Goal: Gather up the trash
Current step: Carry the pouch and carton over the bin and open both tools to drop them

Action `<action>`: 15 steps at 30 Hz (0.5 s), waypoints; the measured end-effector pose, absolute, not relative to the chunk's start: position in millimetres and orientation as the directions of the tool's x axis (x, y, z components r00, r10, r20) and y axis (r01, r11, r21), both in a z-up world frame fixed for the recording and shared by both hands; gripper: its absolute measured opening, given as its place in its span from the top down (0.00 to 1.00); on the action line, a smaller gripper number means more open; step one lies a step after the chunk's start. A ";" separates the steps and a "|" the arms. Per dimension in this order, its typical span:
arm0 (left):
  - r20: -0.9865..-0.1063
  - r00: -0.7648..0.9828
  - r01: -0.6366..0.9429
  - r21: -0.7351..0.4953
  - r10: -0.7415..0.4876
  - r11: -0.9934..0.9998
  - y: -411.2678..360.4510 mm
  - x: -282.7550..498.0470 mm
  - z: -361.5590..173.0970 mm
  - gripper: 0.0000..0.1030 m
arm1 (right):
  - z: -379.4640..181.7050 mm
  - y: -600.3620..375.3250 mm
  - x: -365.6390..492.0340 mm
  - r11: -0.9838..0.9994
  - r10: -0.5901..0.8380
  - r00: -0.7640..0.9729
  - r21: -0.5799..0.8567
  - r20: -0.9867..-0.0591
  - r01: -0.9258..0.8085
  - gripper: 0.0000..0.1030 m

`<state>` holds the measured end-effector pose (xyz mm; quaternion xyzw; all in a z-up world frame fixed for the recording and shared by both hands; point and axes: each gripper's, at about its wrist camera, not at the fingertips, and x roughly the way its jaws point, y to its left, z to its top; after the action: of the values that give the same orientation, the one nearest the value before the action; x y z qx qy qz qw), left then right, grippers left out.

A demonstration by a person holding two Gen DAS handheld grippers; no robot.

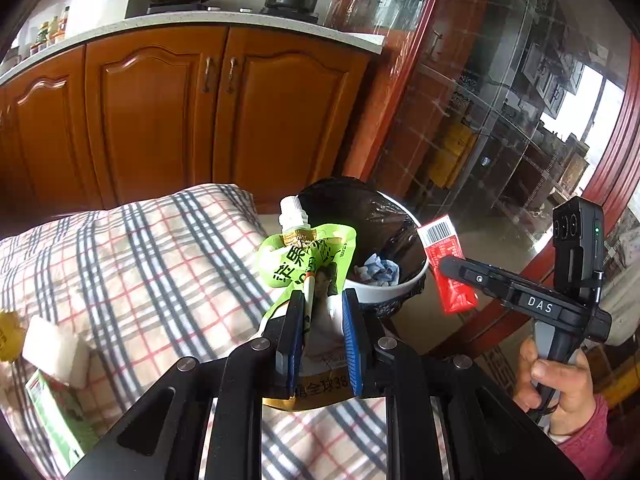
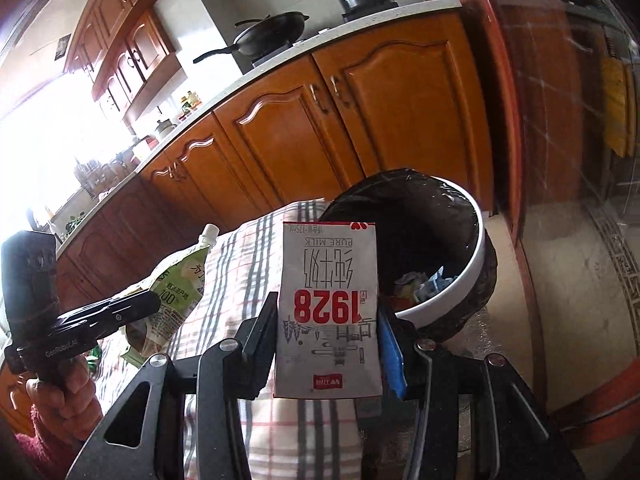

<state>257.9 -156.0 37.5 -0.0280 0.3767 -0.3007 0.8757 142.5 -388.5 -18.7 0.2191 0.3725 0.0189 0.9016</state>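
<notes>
My left gripper (image 1: 322, 308) is shut on a green drink pouch (image 1: 308, 256) with a white cap, held above the plaid cloth just left of the bin. My right gripper (image 2: 328, 312) is shut on a white and red "1928" milk carton (image 2: 328, 308), held in front of the bin. The white bin (image 1: 384, 288) with a black liner holds crumpled scraps. In the left wrist view the right gripper (image 1: 452, 268) holds the carton's red side (image 1: 448, 264) right of the bin. The right wrist view shows the bin (image 2: 452, 288), the left gripper (image 2: 148, 304) and its pouch (image 2: 180, 280).
A plaid-covered table (image 1: 140, 264) carries a white block (image 1: 56, 348), a green box (image 1: 60, 412) and a yellow item (image 1: 8, 336) at the left. Wooden kitchen cabinets (image 1: 200, 112) stand behind. A red-framed glass door (image 1: 500, 100) is on the right.
</notes>
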 end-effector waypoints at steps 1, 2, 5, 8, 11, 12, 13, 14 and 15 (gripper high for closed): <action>-0.645 0.530 0.508 -0.279 -0.551 0.815 -160.2 262.7 37.7 0.84 | -19.4 -391.9 145.1 0.902 0.195 0.721 0.410 -0.665 0.135 0.55; -0.646 0.527 0.510 -0.279 -0.552 0.813 -165.0 267.6 38.3 0.84 | -19.9 -395.3 148.4 0.901 0.193 0.718 0.411 -0.669 0.141 0.55; -0.649 0.521 0.523 -0.270 -0.554 0.808 -180.6 281.5 41.7 0.84 | -21.4 -402.6 158.6 0.902 0.184 0.711 0.405 -0.678 0.153 0.55; -0.660 0.512 0.531 -0.259 -0.549 0.807 -198.7 299.7 42.9 0.84 | -22.8 -411.7 170.0 0.903 0.174 0.702 0.397 -0.690 0.166 0.55; -0.673 0.496 0.534 -0.263 -0.549 0.804 -216.4 320.4 42.0 0.84 | -23.8 -421.6 183.9 0.904 0.165 0.692 0.388 -0.702 0.178 0.55; -0.677 0.491 0.534 -0.264 -0.548 0.803 -222.1 327.2 41.1 0.83 | -24.5 -424.6 188.5 0.905 0.163 0.689 0.385 -0.706 0.181 0.55; -0.682 0.484 0.534 -0.265 -0.547 0.803 -228.3 334.6 39.8 0.83 | -25.3 -427.3 192.9 0.906 0.159 0.684 0.380 -0.712 0.186 0.55; -0.687 0.479 0.533 -0.267 -0.546 0.803 -233.6 341.0 38.2 0.83 | -26.0 -430.1 198.3 0.908 0.154 0.677 0.373 -0.720 0.190 0.55; -0.692 0.472 0.531 -0.271 -0.546 0.803 -238.0 347.9 36.5 0.83 | -27.0 -432.0 202.3 0.910 0.152 0.672 0.368 -0.725 0.191 0.55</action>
<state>347.9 -238.0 36.5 -0.0091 0.4066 -0.3140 0.8579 202.3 -432.0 -27.0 0.2117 0.4048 -0.0110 0.8895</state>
